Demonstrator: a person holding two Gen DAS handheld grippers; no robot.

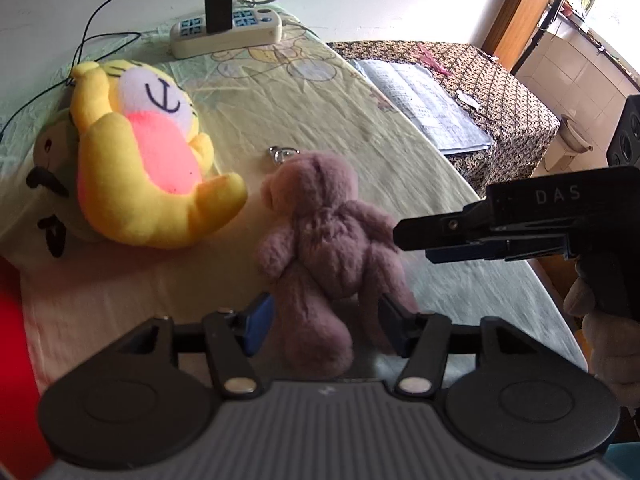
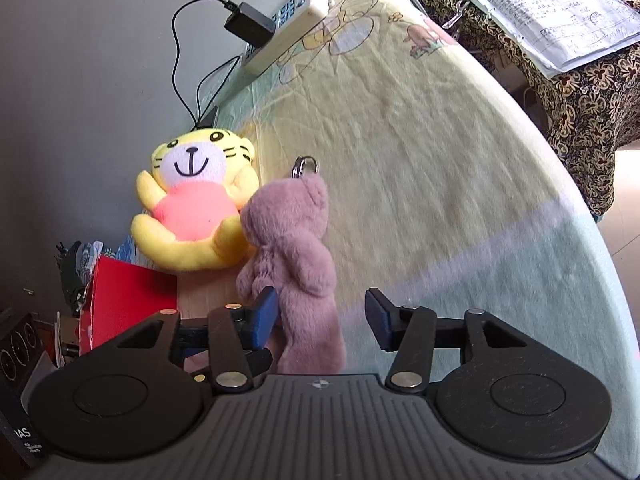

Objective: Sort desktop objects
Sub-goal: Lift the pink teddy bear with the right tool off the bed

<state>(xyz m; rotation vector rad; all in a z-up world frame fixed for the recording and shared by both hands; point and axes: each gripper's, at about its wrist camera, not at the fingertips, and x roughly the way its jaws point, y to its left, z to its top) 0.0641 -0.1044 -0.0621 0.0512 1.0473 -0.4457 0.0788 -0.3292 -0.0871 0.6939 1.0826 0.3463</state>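
Note:
A purple plush bear (image 1: 324,224) with a metal keyring (image 1: 280,155) at its head lies back-up on the yellow-green cloth (image 1: 320,112). My left gripper (image 1: 325,322) is open, its blue-padded fingers on either side of the bear's legs. My right gripper (image 1: 412,244) comes in from the right, its tips beside the bear's arm. In the right wrist view that gripper (image 2: 320,316) is open too. The bear (image 2: 292,232) stands near its left finger, with a gap to the right one. A yellow tiger plush (image 1: 140,160) in a pink shirt lies just left of the bear.
A greenish plush (image 1: 48,152) lies under the tiger. A white power strip (image 1: 228,32) with a black adapter and cables sits at the back by the wall. A red box (image 2: 128,300) stands off the left edge. Papers (image 1: 424,100) lie on a patterned side table.

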